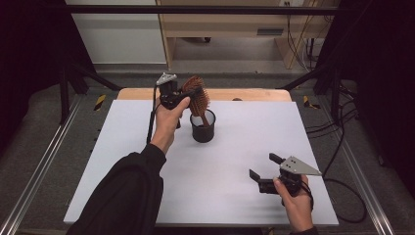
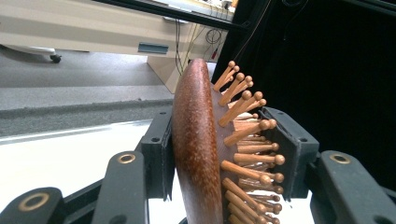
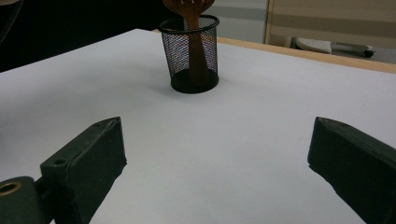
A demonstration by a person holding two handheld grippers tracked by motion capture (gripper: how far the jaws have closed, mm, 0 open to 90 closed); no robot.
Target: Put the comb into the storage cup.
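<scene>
The wooden hairbrush (image 1: pixel 197 98) is gripped by its head in the left gripper (image 1: pixel 188 96), its handle lowered into the mesh cup (image 1: pixel 203 128) near the table's (image 1: pixel 122 161) far edge. Release comes next; the right gripper (image 1: pixel 265 171) is held open, idle, near the front right corner.

Brown wooden paddle hairbrush with round-tipped wooden bristles (image 2: pixel 210 154): lower end cut off by the bottom edge in the left gripper view; head cropped by the top edge in the right gripper view. Handle partly veiled by the black wire-mesh cylindrical pen cup (image 3: pixel 190 53). Whether the jaw pads press the brush or merely flank it: cannot tell.
</scene>
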